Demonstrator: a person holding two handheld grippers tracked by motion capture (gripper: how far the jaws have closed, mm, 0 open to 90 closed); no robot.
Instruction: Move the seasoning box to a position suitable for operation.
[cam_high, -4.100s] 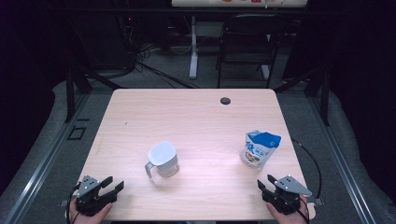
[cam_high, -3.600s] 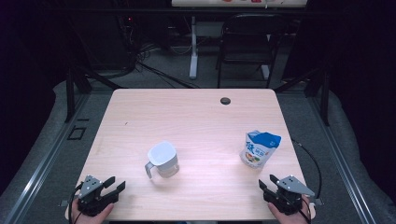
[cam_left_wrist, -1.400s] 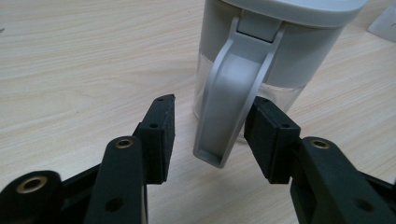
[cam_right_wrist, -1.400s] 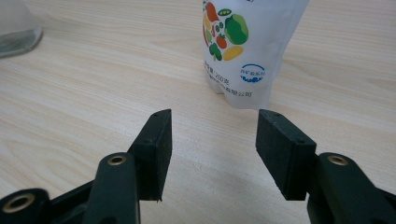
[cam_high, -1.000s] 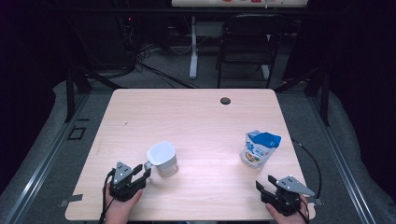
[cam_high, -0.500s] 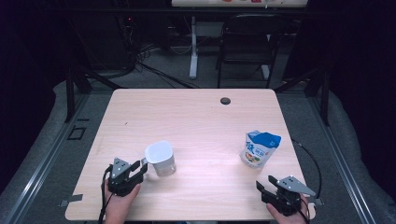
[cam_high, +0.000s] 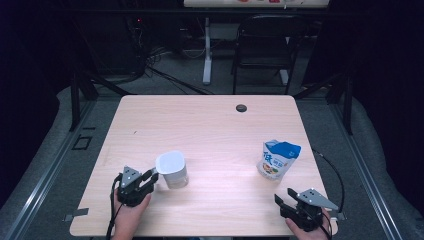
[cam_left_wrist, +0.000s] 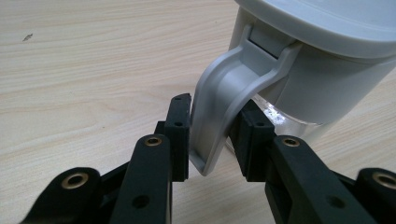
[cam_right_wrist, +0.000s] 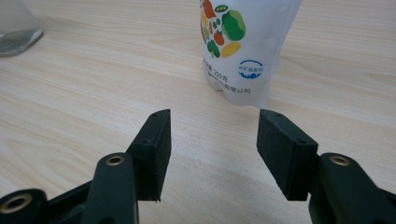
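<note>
1. The left gripper sat at the lower left of the high view, its jaws either side of the grey handle of the lidded jug. The jaws had just been closing; the left pad lay against the handle, while a sliver of gap seemed to remain at the right pad, so the grip looked not quite made.
2. The jug stood upright on the table, left of centre, just beyond that gripper.
3. To finish well, the squeeze should probably land on the handle's straight middle, not its tapered tip, and be firm before any lift, or the jug could swing.
4. The right gripper rested at the lower right with its jaws apart and empty, the printed pouch standing upright beyond it.
</note>
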